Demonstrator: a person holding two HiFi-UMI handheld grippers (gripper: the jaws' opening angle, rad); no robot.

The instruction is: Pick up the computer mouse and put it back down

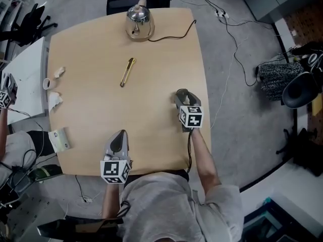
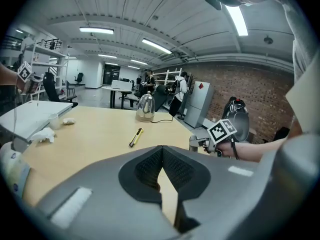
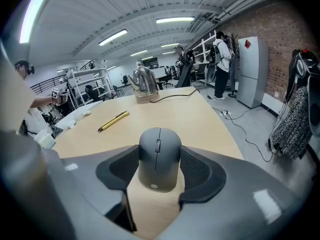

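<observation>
two grippers, one busy: the mouse sits clamped in the right one

one gripper does the work here. the right gripper [image 1: 181, 96] shows just right of centre in the head view, near the table's [image 1: 101, 110] right edge. its jaws stand wide apart because the mouse [image 3: 159, 156] is a broad thing. in its own view the grey mouse fills the gap, with a dark pad against each flank and its wheel end pointing away towards the far side of the table. gripping the sides, not the top and bottom, keeps the mouse level, so it can go back down flat. the pictures don't show whether its underside rests on the wood or hangs just above it.

the left gripper [image 1: 119, 135] sits at the lower left of the head view, by the near edge. its jaws are closed tip to tip on nothing, and it seems parked well clear of the job.

the yellow knife [image 1: 127, 72] in the upper middle and the kettle [image 1: 138, 20] at the top edge lie well apart from the mouse, so there looks to be free room to set it down.
</observation>
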